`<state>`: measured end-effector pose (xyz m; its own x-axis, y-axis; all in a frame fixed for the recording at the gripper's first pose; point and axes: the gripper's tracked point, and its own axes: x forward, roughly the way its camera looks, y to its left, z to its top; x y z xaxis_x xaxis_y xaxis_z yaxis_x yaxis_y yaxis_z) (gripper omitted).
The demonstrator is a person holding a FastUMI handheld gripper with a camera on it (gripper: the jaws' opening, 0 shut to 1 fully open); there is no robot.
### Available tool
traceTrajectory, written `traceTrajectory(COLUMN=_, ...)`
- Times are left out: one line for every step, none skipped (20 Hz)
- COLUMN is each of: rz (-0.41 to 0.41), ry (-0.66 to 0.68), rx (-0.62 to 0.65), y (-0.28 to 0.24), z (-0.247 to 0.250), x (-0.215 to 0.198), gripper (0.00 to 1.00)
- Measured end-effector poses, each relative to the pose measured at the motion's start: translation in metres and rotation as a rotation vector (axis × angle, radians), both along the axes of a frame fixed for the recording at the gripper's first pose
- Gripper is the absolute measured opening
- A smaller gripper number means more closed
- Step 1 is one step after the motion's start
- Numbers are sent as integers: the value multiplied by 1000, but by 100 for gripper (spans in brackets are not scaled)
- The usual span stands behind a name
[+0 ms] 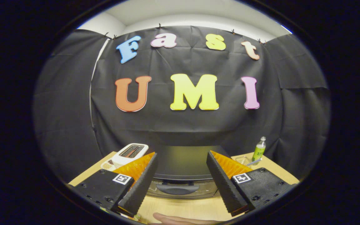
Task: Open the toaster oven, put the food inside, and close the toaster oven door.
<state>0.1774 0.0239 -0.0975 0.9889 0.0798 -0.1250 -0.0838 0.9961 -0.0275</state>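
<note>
Your fingers (pixel 182 179) are spread wide, holding nothing, above the table (pixel 180 207), with the closed oven (pixel 180 175) and its door handle (pixel 177 189) between them.

Nothing readable for you: square coded tags (pixel 123 179) on your gripper (pixel 181 154), fingers (pixel 136 187) spread apart; bottle (pixel 259 150) label too small.

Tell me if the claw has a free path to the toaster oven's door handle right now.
Probably yes. The claw is open, and the handle on the toaster oven lies just ahead between its fingers, with only bare table in between and nothing blocking it.
</note>
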Motion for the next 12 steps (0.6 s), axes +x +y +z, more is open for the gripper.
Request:
traceTrajectory(rz=1, ry=23, rx=1, y=3, z=-8, x=9, gripper=100)
traceTrajectory(rz=0, ry=51, rx=-11, y=5, z=-20, x=19, gripper=100)
traceTrajectory(rz=0, ry=79, rx=-26, y=7, z=-30, x=28, gripper=100)
traceTrajectory(rz=-9, ry=116, rx=-43, y=6, z=-44, x=35, gripper=100)
traceTrajectory(rz=-22, ry=164, rx=-57, y=3, z=-57, x=39, gripper=100)
traceTrajectory(rz=-23, ry=201, rx=-57, y=3, z=-70, x=42, gripper=100)
traceTrajectory(rz=-23, ry=228, rx=-43, y=3, z=-79, x=44, gripper=100)
traceTrajectory(rz=-23, ry=249, rx=-23, y=3, z=-86, x=44, gripper=100)
traceTrajectory(rz=-21, ry=266, rx=-6, y=4, z=-91, x=44, gripper=100)
traceTrajectory(rz=-26, ry=254, rx=-8, y=2, z=-92, x=43, gripper=100)
traceTrajectory(rz=-27, ry=254, rx=-19, y=3, z=-92, x=46, gripper=100)
traceTrajectory(rz=-34, ry=255, rx=-39, y=4, z=-94, x=42, gripper=100)
